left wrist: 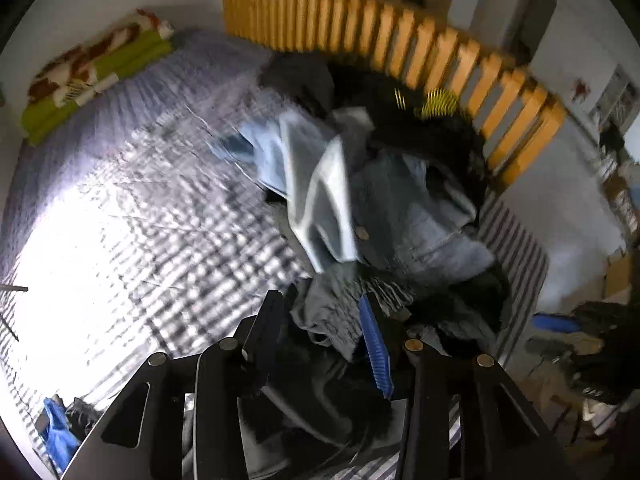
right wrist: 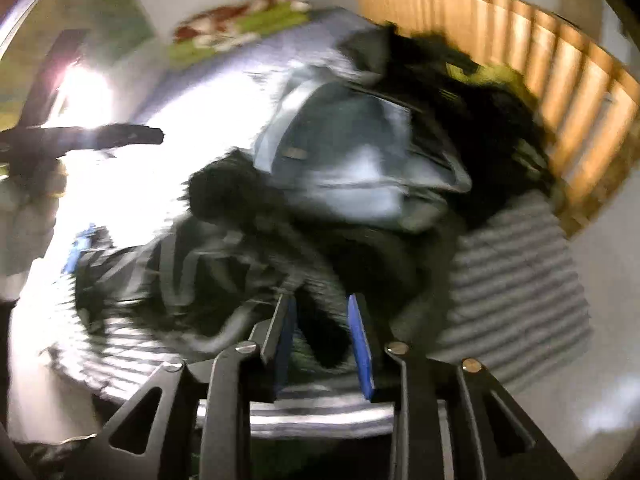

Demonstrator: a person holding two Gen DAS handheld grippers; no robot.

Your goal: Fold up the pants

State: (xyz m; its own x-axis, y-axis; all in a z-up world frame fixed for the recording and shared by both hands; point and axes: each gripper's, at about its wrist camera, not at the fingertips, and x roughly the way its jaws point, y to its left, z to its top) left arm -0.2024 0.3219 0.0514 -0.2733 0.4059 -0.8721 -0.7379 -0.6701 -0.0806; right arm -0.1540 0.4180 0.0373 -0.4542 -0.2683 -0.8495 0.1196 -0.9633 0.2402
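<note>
A heap of clothes is piled on the far right of the bed, against the slatted wooden footboard — pale denim on top, dark garments beneath and around it. Which piece is the pants to be folded cannot be told through the blur. The left tool is held part-open over grey fabric at the near edge of the heap, nothing pinched. The right tool is likewise part-open, with dark cloth between its jaws but seemingly not clamped. One garment should be singled out by its waistband — not a bunched handful — and drawn left onto the clear striped bedding.
</note>
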